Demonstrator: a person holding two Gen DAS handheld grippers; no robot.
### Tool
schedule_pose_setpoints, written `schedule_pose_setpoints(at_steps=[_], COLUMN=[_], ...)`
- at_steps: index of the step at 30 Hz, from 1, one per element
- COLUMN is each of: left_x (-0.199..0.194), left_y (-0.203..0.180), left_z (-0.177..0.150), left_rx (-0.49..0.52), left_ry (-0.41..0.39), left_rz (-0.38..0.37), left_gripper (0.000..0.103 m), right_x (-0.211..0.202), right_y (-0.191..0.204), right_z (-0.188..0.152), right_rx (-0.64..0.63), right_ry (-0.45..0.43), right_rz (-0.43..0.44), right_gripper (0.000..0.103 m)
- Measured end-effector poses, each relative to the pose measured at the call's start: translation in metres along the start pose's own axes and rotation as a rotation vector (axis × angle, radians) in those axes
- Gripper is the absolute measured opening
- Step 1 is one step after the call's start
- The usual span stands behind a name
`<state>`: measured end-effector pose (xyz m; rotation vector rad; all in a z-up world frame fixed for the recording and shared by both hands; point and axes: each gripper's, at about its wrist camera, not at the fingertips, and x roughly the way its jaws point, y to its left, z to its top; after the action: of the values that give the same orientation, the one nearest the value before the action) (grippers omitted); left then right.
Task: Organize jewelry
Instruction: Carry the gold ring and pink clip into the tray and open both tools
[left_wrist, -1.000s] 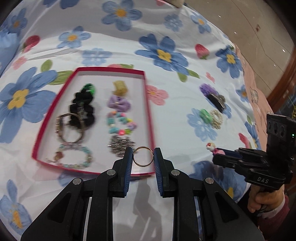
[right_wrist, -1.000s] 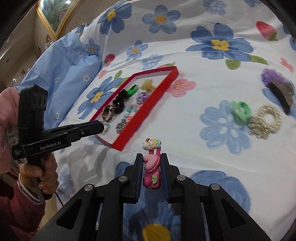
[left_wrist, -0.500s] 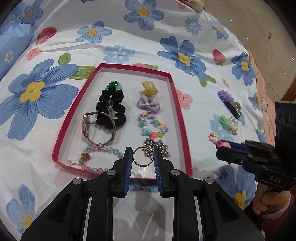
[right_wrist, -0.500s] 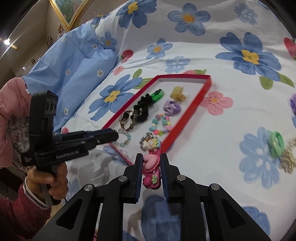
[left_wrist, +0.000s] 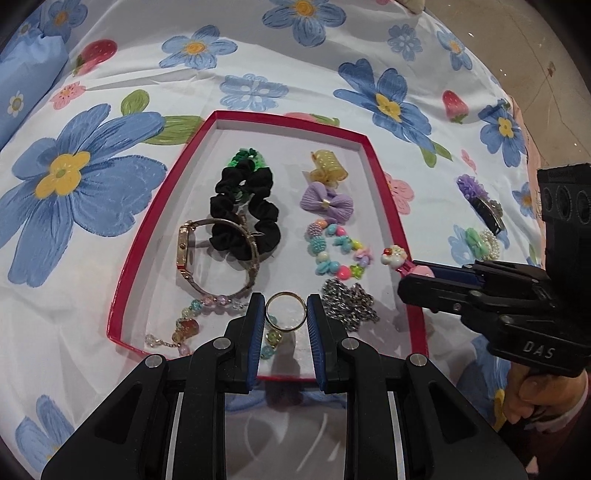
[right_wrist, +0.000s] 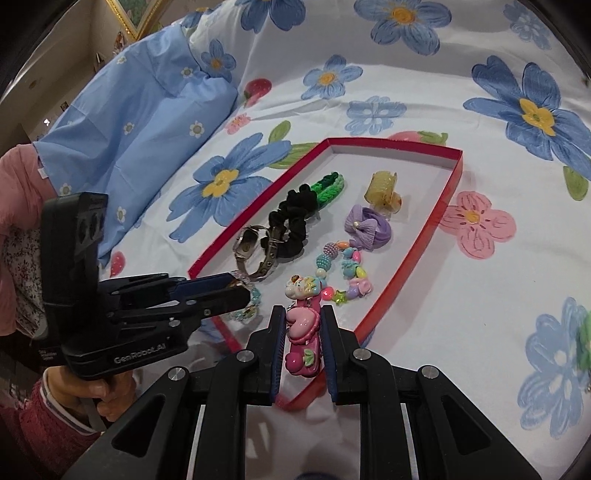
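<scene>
Pinching a thin gold ring (left_wrist: 286, 309) by its two sides, the left tool (left_wrist: 286, 314) has its blue-padded fingers only as far apart as the ring is wide, above the near end of the red tray (left_wrist: 144, 236). Under it lie a pastel bead bracelet (left_wrist: 192, 317) to the left and a silver chain (left_wrist: 349, 301) to the right. The right tool (right_wrist: 303, 328) grips a pink heart hair clip (right_wrist: 301, 328) lengthwise between narrowly spaced fingers, the clip's cartoon head pointing far, over the tray's near right part beside the colourful bead bracelet (right_wrist: 345, 275). Farther in the tray sit a watch (left_wrist: 195, 254), black scrunchie (left_wrist: 243, 214), purple bow (left_wrist: 327, 201) and yellow claw clip (left_wrist: 328, 168). The tray rests on a flowered bedsheet (left_wrist: 92, 177).
</scene>
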<state>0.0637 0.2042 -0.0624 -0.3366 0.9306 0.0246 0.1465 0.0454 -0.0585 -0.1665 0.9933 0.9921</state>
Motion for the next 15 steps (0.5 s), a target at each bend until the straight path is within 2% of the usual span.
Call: schedule_pose_setpoints(at_steps=[15], left_x=[0.019], left_y=[0.008], left_z=[-0.002], left_rx=[-0.008], left_ry=[0.048], left_rz=[0.014], left_gripper=[0.021], right_x=[0.039], right_y=[0.001], right_z=[0.012], right_rx=[-0.079], right_ry=[0.091], right_rz=[-0.085], right_gripper=[0.019])
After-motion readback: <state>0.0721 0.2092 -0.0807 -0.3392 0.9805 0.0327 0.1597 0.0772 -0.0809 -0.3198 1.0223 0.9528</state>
